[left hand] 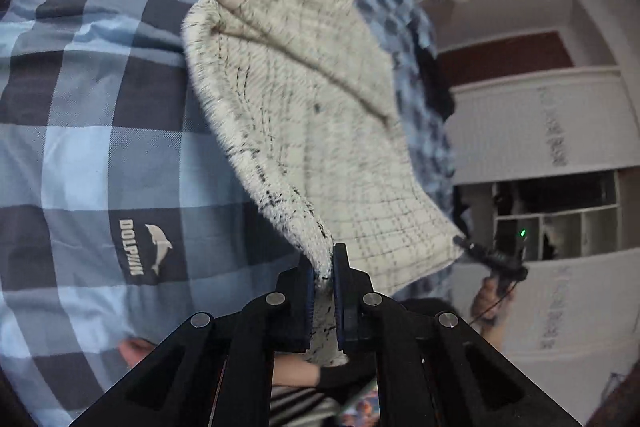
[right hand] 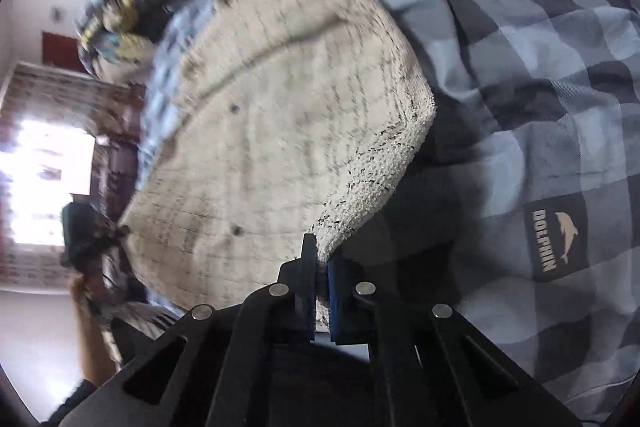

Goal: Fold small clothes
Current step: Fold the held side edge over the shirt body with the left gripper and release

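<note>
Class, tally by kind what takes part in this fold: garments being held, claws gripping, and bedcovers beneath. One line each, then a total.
Cream checked garment: 1
Claws shut on it: 2, the left claw and the right claw
Blue checked bedcover beneath: 1
Total: 4

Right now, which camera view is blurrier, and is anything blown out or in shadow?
Right wrist view: the cream grid-patterned fleece garment smears with motion blur, the window is blown out white, and a dark shadow lies on the blue checked bedspread beneath the cloth. Left wrist view: sharper, garment only mildly blurred, even lighting, strong fisheye bending at the edges.
</note>
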### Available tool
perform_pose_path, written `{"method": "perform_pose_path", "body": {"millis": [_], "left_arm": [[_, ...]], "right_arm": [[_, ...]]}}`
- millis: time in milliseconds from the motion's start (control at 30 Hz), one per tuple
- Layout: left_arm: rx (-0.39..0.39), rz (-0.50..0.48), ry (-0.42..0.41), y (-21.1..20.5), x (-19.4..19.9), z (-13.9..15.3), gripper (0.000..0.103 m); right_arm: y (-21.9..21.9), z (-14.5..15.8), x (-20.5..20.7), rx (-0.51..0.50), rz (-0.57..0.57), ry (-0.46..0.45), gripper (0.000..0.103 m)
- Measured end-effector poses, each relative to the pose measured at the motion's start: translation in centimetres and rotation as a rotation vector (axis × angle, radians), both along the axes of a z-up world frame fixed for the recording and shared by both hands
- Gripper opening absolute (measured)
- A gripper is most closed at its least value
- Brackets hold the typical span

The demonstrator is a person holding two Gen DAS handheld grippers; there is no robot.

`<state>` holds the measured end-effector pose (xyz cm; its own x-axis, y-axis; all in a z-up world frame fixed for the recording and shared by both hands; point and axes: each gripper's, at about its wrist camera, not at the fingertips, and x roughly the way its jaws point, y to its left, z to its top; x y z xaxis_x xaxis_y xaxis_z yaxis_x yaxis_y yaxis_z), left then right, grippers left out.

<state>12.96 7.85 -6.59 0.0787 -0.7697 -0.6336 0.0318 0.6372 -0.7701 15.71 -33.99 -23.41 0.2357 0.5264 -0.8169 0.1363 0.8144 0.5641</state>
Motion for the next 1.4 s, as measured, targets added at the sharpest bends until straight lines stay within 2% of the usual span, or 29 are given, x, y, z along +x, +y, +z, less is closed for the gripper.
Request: {"method": "perform_pose_path", "body": {"millis": [133,200,300,367,633,733,833,933,1000,1100,1300,1367,1400], "left_arm": [[-0.093,0.041,-0.012,1.2,-1.3,2.0,0.006],[-0.145,0.048,-0.023,1.9,-2.0,3.0,0.002],[-0.163,0.059,-0.064,2.1,-3.0,4.0,0.002],[-0.172,0.070,-0.057,2.0,-3.4,4.3,0.002],[-0.216,0.097,-0.081,4.6,-6.9,7.0,0.002],[-0.261,0.103,-0.117,5.2,-8.7,9.1,0.002],[-0.273,0.120,-0.181,6.2,-10.6,12.3,0.002],[-0.286,0.156,-0.207,6.8,-10.5,13.6,0.002],[-0.305,0.192,-0.205,7.2,-9.2,13.3,0.002],[-0.343,0.243,-0.171,7.5,-5.9,11.5,0.002],[-0.399,0.387,-0.045,7.8,5.8,5.2,0.002],[-0.384,0.450,-0.016,8.1,10.4,3.2,0.002],[-0.372,0.478,-0.003,8.2,12.5,2.2,0.002]], "right_arm": [[1.0,3.0,-1.6,0.038,-0.008,-0.060,0.001],[1.1,4.1,-2.4,0.068,-0.020,-0.093,0.001],[1.4,5.8,-3.6,0.108,-0.042,-0.150,0.001],[0.6,6.9,-4.4,0.130,-0.052,-0.177,0.001],[1.4,8.2,-6.7,0.209,-0.070,-0.227,0.001],[1.4,10.4,-8.6,0.219,-0.067,-0.266,0.001],[1.4,12.9,-10.4,0.229,-0.067,-0.309,0.001],[1.3,15.4,-11.5,0.206,-0.069,-0.359,0.001],[1.2,16.1,-10.8,0.184,-0.084,-0.369,0.001],[0.6,14.9,-8.1,0.193,-0.117,-0.325,0.001],[-0.7,10.4,2.8,0.192,-0.159,-0.184,0.001],[-1.6,8.7,8.5,0.200,-0.179,-0.130,0.001],[-2.0,8.5,9.7,0.196,-0.189,-0.116,0.001]]}}
